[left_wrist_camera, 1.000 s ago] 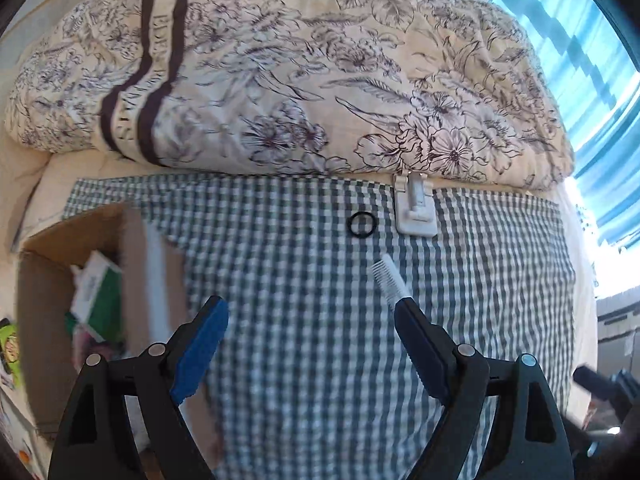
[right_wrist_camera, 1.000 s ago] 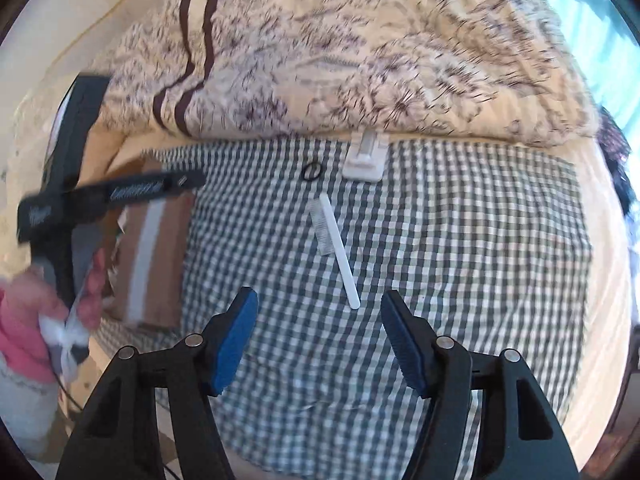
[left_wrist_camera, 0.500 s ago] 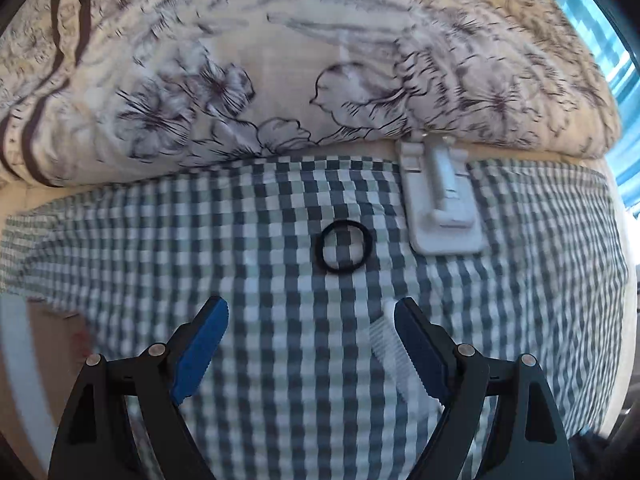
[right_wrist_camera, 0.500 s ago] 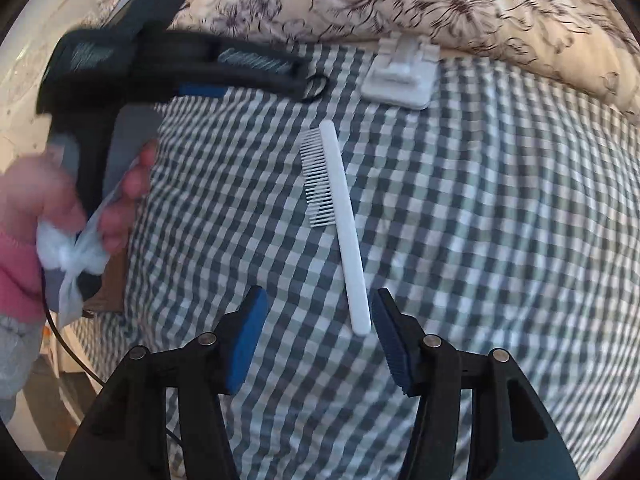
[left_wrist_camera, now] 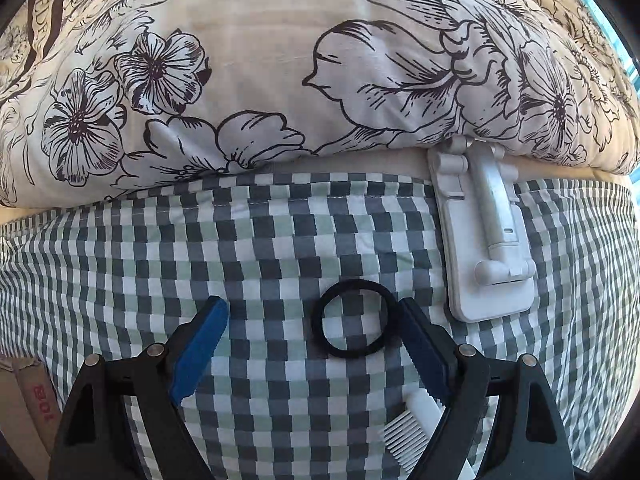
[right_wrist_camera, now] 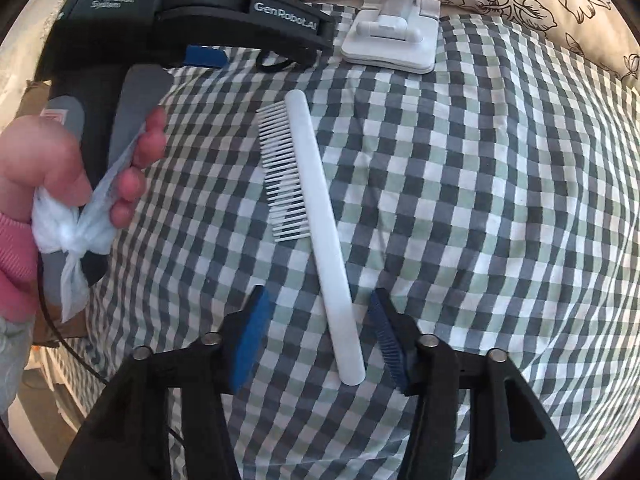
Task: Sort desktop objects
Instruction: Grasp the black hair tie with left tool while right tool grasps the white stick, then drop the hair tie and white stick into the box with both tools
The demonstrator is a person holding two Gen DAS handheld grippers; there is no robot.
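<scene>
A black hair tie (left_wrist_camera: 355,319) lies on the checked cloth (left_wrist_camera: 280,240), inside the open fingers of my left gripper (left_wrist_camera: 312,336) and close to the right finger. In the right wrist view, part of the hair tie (right_wrist_camera: 273,65) shows under the left gripper's body (right_wrist_camera: 240,12). A white comb (right_wrist_camera: 316,216) lies along the cloth. Its handle end sits between the open fingers of my right gripper (right_wrist_camera: 320,340), and its teeth end (left_wrist_camera: 412,428) shows behind the left gripper's right finger.
A white folded phone stand (left_wrist_camera: 486,236) lies at the cloth's far edge against a flowered quilt (left_wrist_camera: 280,60). A cardboard box (left_wrist_camera: 28,400) stands at the left. A hand (right_wrist_camera: 60,168) in a pink sleeve holds the left gripper.
Both grippers have moved forward and down. The hair tie now lies between the left fingers, and the comb's handle between the right fingers. The box has slid out to the left edge.
</scene>
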